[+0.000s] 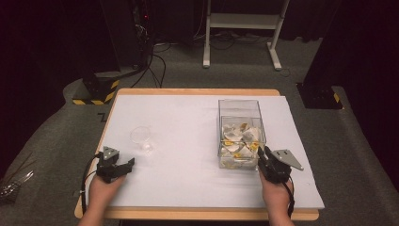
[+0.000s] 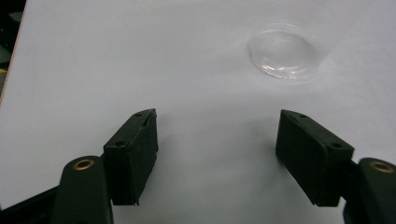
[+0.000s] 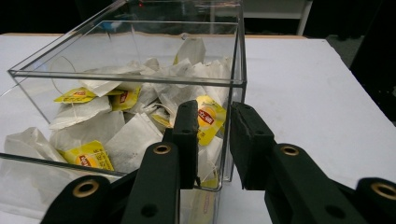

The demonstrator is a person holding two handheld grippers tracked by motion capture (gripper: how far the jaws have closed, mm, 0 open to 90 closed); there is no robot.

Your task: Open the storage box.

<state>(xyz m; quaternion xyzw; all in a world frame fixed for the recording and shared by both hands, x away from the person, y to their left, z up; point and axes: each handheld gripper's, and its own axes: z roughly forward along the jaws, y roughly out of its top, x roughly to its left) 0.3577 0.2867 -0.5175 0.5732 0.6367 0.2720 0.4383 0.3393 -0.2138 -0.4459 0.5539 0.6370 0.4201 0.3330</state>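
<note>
A clear plastic box [image 1: 220,123] holding several white tea bags [image 1: 241,135] with yellow tags stands right of the table's middle. My right gripper [image 1: 261,153] is at the box's near right corner. In the right gripper view its jaws [image 3: 215,116] stand a narrow gap apart, with the box's corner edge [image 3: 229,140] and tea bags [image 3: 116,135] seen between them; nothing is clamped. A small clear plastic cup [image 1: 140,135] stands left of centre. My left gripper [image 1: 120,166] rests near the front left, open wide and empty [image 2: 217,140], with the cup [image 2: 285,51] ahead and to its right.
The white sheet [image 1: 188,127] covers a wooden table [image 1: 197,214]. Beyond the far edge are a white frame's legs [image 1: 240,21], cables and a black-and-yellow striped base [image 1: 96,92] on grey carpet.
</note>
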